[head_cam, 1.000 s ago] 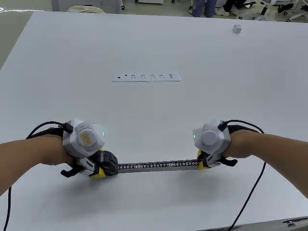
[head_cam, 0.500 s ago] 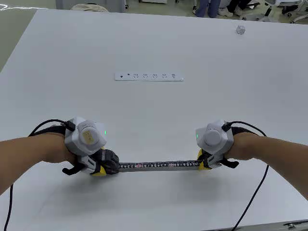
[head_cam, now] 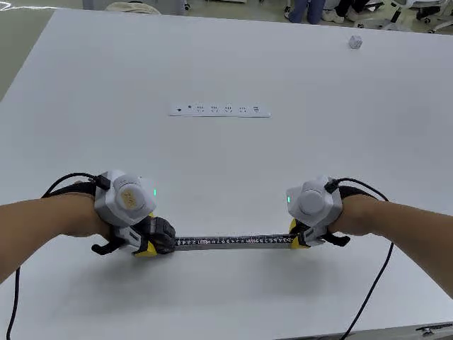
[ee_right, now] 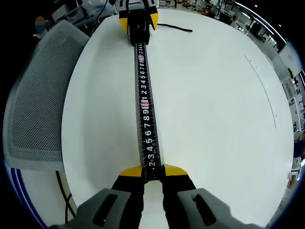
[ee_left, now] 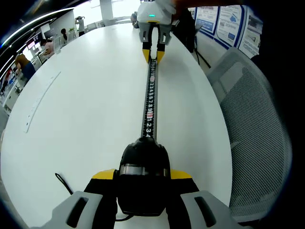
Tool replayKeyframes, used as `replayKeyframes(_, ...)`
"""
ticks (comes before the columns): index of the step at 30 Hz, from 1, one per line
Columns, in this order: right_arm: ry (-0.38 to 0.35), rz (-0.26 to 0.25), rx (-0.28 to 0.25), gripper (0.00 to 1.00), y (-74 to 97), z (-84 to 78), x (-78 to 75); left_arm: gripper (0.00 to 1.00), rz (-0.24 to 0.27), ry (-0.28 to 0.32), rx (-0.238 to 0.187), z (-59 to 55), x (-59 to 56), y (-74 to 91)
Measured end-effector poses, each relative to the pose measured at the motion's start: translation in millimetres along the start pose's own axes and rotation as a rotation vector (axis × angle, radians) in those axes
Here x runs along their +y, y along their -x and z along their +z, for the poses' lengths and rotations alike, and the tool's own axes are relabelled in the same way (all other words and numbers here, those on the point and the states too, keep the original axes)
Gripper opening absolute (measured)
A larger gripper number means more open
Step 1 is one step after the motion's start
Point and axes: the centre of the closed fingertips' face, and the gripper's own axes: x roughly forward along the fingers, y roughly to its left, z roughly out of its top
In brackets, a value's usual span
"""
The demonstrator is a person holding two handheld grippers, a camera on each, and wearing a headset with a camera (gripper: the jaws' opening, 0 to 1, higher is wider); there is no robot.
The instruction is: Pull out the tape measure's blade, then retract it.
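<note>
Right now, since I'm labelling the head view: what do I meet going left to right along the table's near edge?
First the left gripper clamping the tape measure case, then the blade, then the right gripper pinching its end.

We find the head view set above the near edge of the worktop (head_cam: 226,163), looking forward and down across it to the far edge. The left gripper view sits low behind the left tongs (ee_left: 143,174), with the tape measure case (ee_left: 143,160) close to the lens. It faces along the blade (ee_left: 150,95) toward the right tongs (ee_left: 153,56). The right gripper view faces the opposite way along the same blade. All three views share that blade. Both gripper views also take in the mesh chair (ee_left: 257,124) off the near edge.
</note>
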Motion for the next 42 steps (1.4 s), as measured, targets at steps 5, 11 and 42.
replayKeyframes(5, -0.025, 0.015, -0.017, 0.15, -2.0, -0.5, 3.7, 0.37, 0.01, -0.006, -0.018, 0.7, -0.2, 0.8)
replayKeyframes(11, -0.002, -0.009, -0.001, 0.15, -0.5, 0.1, 2.2, 0.37, 0.001, -0.028, 0.011, -0.2, -0.4, 0.3)
replayKeyframes(42, -0.447, -0.257, -0.222, 0.77, 47.7, -41.8, 17.0, 0.87, 0.305, 0.504, -0.344, -53.7, -11.1, 96.3)
